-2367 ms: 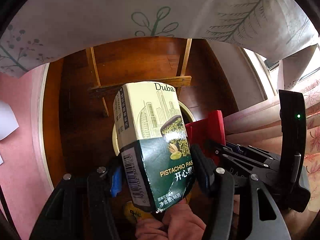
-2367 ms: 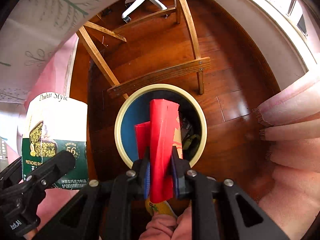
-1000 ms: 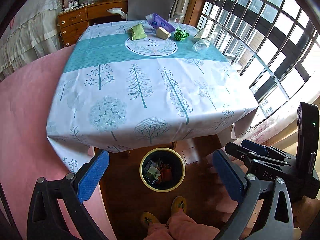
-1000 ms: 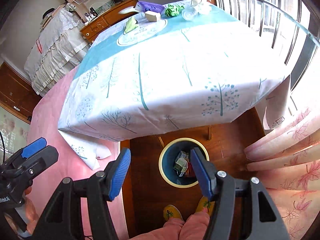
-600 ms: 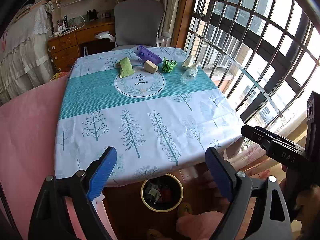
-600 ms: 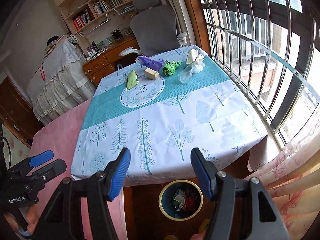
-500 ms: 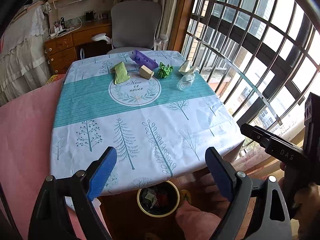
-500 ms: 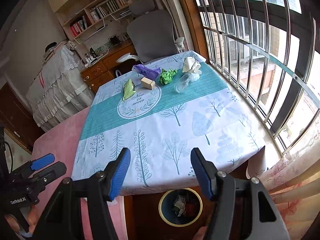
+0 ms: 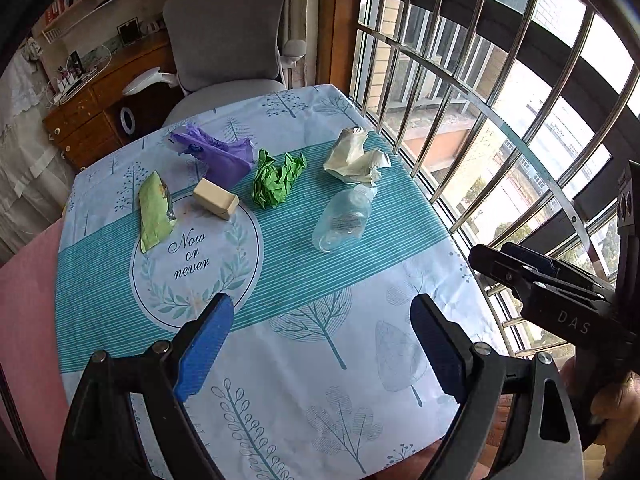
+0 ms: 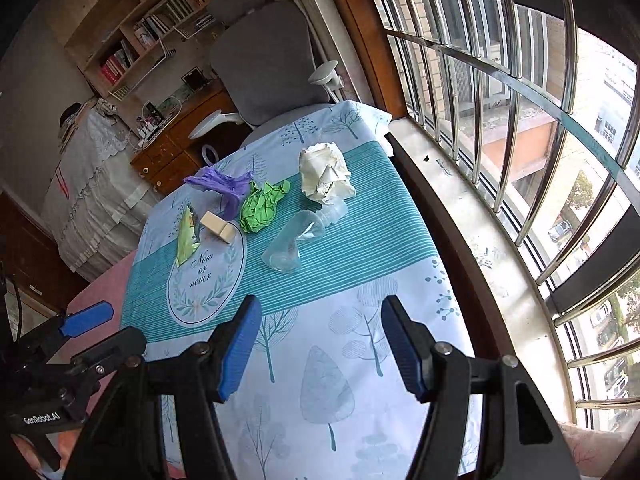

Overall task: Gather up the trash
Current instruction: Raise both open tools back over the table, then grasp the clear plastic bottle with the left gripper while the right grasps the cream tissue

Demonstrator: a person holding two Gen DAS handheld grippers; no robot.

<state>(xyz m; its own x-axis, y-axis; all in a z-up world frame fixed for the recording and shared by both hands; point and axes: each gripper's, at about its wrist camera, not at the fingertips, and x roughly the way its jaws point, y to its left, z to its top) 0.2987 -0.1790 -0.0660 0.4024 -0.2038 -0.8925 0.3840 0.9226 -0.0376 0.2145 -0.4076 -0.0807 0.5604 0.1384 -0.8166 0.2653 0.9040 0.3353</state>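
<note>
Trash lies at the far end of the table: a green wrapper, a small beige box, a purple bag, crumpled green paper, crumpled white paper and a clear plastic bottle. My left gripper is open and empty above the near half of the table. My right gripper is open and empty beside it, to its right.
The table wears a tree-print cloth with a teal band. A grey office chair stands at its far end, a wooden desk behind. A barred window runs along the right.
Both grippers dropped their boxes into the bin under the table, opened, and rose above the tabletop. They have since moved forward toward the trash at the far end.
</note>
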